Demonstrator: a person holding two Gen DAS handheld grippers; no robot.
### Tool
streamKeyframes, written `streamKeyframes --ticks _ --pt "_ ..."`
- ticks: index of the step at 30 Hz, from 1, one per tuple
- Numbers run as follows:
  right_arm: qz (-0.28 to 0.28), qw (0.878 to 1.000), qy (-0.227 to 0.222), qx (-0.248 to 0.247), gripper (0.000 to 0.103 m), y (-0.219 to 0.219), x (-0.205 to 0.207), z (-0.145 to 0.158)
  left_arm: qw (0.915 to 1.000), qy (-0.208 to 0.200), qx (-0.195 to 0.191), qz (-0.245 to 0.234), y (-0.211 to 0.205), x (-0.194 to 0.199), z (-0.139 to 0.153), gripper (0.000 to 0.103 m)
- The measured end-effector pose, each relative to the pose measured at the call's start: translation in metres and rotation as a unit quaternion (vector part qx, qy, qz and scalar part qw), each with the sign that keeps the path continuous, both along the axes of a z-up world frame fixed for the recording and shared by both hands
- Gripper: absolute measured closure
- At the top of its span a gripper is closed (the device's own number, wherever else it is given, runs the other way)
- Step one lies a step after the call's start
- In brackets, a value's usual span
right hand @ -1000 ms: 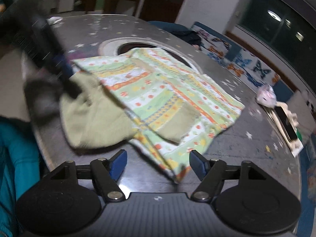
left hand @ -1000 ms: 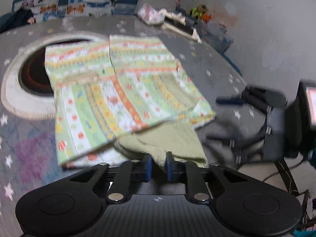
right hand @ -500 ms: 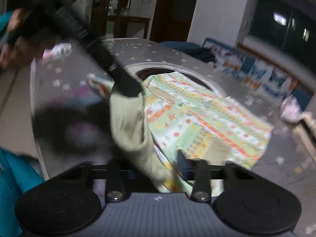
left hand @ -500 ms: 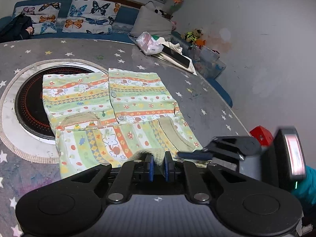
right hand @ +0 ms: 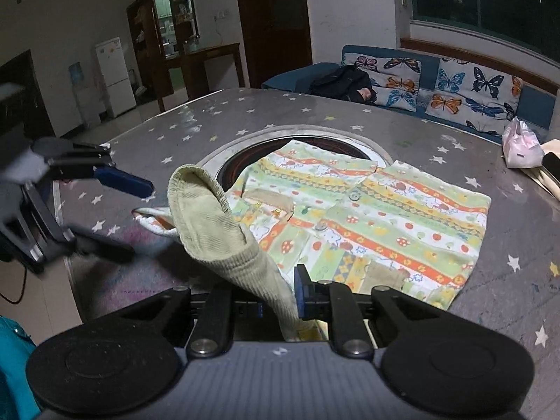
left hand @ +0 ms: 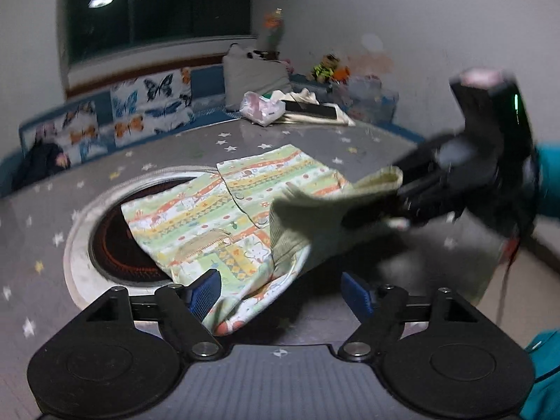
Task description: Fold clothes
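A striped, patterned child's shirt (right hand: 378,217) lies on the grey starred table, partly over a round inset; it also shows in the left wrist view (left hand: 224,210). Its olive ribbed cuff (right hand: 217,231) is lifted off the table. My right gripper (right hand: 278,295) is shut on that cuff near its lower end; in the left wrist view it (left hand: 395,213) holds the cuff (left hand: 315,217) up at the right. My left gripper (left hand: 283,292) is open and empty, with the shirt's hanging edge between its fingers. In the right wrist view it (right hand: 122,210) is open to the left of the cuff.
A round dark inset with a pale rim (right hand: 245,147) sits in the table (right hand: 196,119). A pink bag (left hand: 262,106) and a phone on papers (left hand: 311,110) lie at the far edge. Butterfly cushions (right hand: 455,91) line a bench behind.
My left gripper has let go of the olive cuff and opened. My right gripper has shut on the cuff and lifted it.
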State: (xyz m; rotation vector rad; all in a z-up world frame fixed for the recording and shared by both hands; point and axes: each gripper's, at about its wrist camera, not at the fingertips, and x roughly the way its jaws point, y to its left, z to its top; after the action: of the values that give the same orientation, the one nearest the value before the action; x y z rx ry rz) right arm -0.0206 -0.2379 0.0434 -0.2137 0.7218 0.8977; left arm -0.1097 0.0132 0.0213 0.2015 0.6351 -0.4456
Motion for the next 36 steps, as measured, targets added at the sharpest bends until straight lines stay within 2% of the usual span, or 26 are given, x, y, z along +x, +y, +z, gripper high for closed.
streamKeyframes --ticks 4,5,6,7,8,9,11,18,28,32,36 --pt "-0.004 1.0 -0.001 0.003 0.089 -0.001 -0.002 0.0 0.9976 -0.032 0.057 -0.024 -0.011 0.005 -0.018 0.03" --pt "-0.005 1.0 -0.001 0.003 0.09 -0.001 -0.002 -0.001 0.9963 -0.037 0.071 -0.031 -0.013 0.006 -0.023 0.039" --pt "-0.006 1.0 -0.002 0.004 0.091 -0.001 -0.002 -0.001 0.9952 -0.039 0.082 -0.037 -0.015 0.008 -0.027 0.054" --pt "-0.006 1.0 -0.003 0.005 0.092 -0.001 -0.003 -0.001 0.9946 -0.037 0.089 -0.039 -0.015 0.01 -0.031 0.061" --pt "-0.006 1.0 -0.004 0.007 0.094 -0.002 -0.006 -0.002 0.9947 -0.032 0.089 -0.04 -0.015 0.012 -0.034 0.078" --pt "-0.005 1.0 -0.006 0.009 0.095 -0.002 -0.008 -0.002 0.9953 -0.027 0.085 -0.04 -0.013 0.013 -0.036 0.087" --pt "-0.003 1.0 -0.011 0.01 0.097 -0.003 -0.014 -0.003 0.9966 -0.025 0.072 -0.032 -0.01 0.013 -0.036 0.091" --pt "0.026 0.999 -0.028 0.012 0.098 -0.013 -0.038 0.013 0.9978 -0.037 0.045 -0.032 -0.006 -0.012 -0.014 0.095" --pt "0.073 0.997 -0.029 0.006 0.098 -0.038 -0.084 0.051 0.9974 -0.014 -0.013 -0.07 -0.004 -0.061 0.019 0.094" --pt "0.076 0.996 -0.044 -0.001 0.098 -0.033 -0.075 0.061 0.998 -0.007 -0.032 -0.055 0.002 -0.045 0.026 0.094" --pt "0.074 0.996 -0.057 -0.012 0.098 -0.021 -0.047 0.068 0.998 -0.001 -0.053 -0.035 0.011 -0.016 0.032 0.094"
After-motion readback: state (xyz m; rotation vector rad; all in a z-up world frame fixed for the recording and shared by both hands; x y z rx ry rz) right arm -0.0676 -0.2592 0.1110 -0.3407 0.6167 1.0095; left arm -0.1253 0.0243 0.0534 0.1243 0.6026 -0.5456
